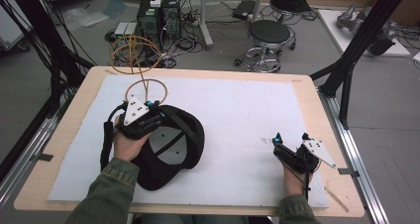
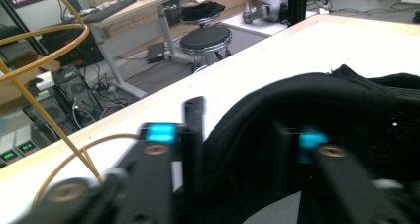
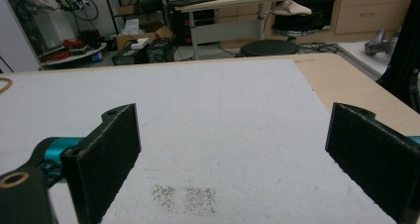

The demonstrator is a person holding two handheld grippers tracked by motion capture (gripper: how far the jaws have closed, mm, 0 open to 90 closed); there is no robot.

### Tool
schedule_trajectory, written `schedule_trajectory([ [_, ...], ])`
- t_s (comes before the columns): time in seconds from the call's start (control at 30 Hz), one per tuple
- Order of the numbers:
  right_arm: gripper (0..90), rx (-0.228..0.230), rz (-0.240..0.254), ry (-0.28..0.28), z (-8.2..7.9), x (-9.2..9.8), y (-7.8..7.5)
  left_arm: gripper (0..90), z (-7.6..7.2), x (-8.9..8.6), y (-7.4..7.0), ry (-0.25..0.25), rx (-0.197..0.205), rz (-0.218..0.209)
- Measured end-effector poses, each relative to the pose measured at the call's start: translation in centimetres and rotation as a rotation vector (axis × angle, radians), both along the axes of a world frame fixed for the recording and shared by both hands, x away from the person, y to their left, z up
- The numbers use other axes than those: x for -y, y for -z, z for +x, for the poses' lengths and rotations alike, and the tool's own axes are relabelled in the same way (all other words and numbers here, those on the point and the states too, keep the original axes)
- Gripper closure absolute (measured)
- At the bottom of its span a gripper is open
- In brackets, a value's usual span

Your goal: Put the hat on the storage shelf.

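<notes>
- Presently, table (image 1: pixel 307 92): wooden top with a white mat (image 1: pixel 237 115) over it, lying under both of my tools.
- Black cap (image 1: pixel 171 147): upside down on the mat, grey lining showing, directly under and ahead of my left gripper (image 1: pixel 157 116).
- Left gripper: jaws clenched on the cap's edge, black fabric pinched between them in the left gripper view (image 2: pixel 237 149).
- Right gripper (image 1: pixel 291 139): released, jaws wide apart over bare mat, well apart from the cap; a faint brown stain (image 3: pixel 184 198) lies just ahead between them.
</notes>
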State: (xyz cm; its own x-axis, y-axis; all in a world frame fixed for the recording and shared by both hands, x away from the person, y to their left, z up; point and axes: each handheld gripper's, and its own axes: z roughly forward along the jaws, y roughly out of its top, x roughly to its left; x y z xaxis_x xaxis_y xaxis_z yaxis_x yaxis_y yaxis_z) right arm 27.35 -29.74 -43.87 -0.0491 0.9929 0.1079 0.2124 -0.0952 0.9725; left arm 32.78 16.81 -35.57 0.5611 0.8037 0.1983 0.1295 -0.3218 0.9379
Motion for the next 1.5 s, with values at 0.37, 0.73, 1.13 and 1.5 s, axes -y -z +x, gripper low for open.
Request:
schedule_trajectory([
  [0.37,5.7,-0.001,-0.002,0.002,0.0,0.0,0.0,85.4,-0.4,0.1,-0.1,0.026,0.022,0.011],
  [0.73,5.8,-0.001,-0.007,-0.001,-0.1,0.0,0.0,85.6,-0.7,0.2,-0.5,0.075,0.017,-0.024],
  [1.13,5.8,-0.006,-0.002,0.002,0.0,0.0,0.0,85.6,-0.8,0.1,-1.5,0.126,0.017,-0.073],
  [1.5,5.7,-0.007,-0.003,0.001,0.0,0.0,0.0,85.5,-1.1,-0.2,-2.2,0.155,0.047,-0.147],
])
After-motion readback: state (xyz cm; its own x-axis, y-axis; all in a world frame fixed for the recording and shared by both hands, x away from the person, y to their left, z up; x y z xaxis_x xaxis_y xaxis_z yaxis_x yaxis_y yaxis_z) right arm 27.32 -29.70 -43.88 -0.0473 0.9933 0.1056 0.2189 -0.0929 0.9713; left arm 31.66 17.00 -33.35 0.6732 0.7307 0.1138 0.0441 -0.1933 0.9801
